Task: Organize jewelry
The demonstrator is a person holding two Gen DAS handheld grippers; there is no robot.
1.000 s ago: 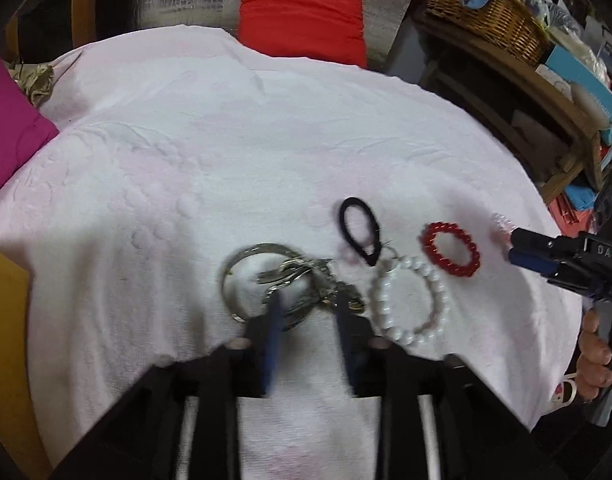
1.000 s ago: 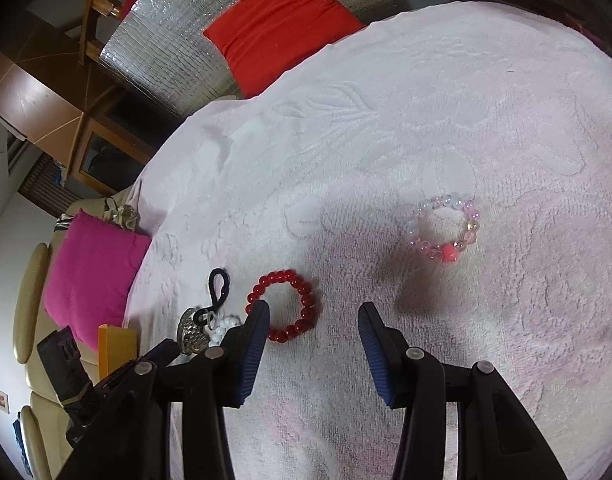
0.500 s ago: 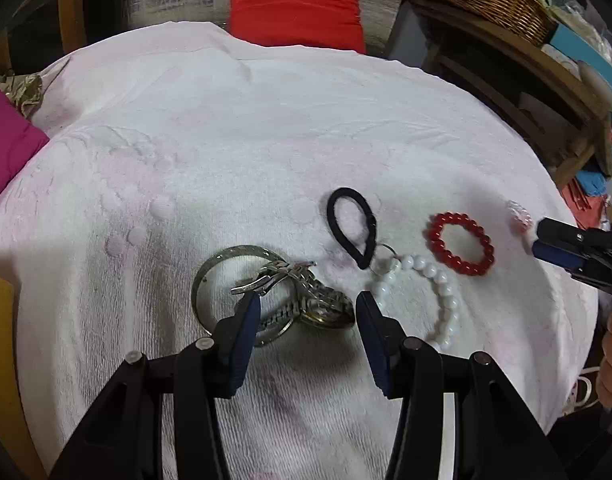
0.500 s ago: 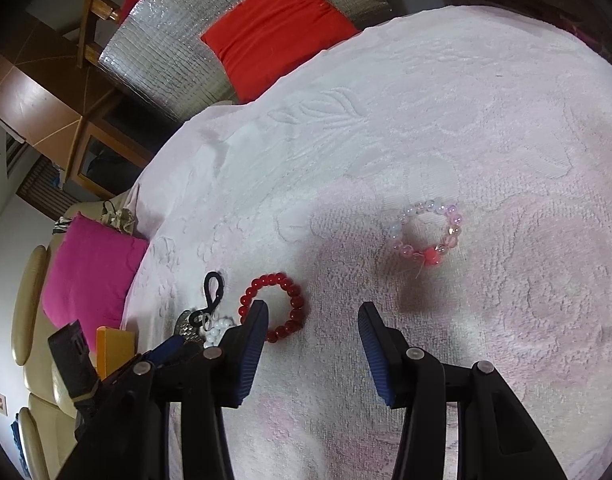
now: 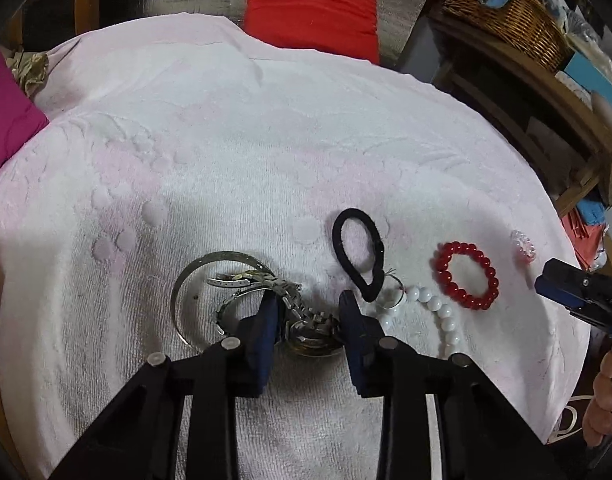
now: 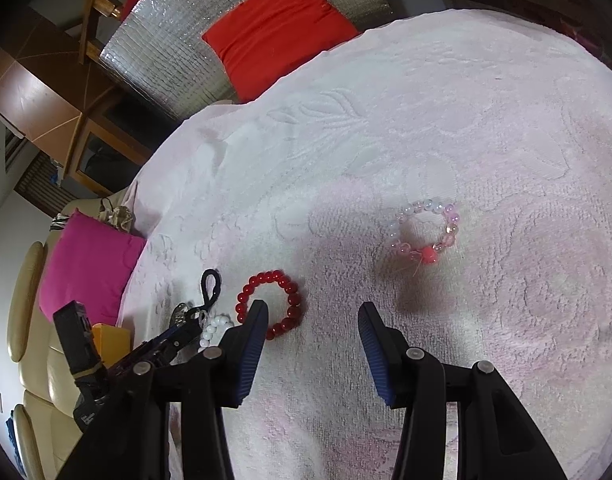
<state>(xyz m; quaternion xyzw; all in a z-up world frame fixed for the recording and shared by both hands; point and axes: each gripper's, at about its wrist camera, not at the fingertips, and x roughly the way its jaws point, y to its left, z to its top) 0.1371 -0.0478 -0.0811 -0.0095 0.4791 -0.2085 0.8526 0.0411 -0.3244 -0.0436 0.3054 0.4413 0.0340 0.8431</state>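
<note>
metal watch (image 5: 312,330) sits between the spread fingers of left gripper (image 5: 310,310), right gripper (image 6: 312,320) spread too, red bracelet (image 6: 272,306) at its left finger.

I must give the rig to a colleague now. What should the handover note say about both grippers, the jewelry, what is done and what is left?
Left gripper: open, jaws on either side of the metal wristwatch, not closed on it.
Right gripper: open, empty, above the towel.
On the towel: silver bangle around the watch strap, black hair tie, white pearl bracelet, red bead bracelet, pink bead bracelet lying apart.
Done: nothing visibly sorted.
Left: grasp the watch, then arrange the rest.
</note>
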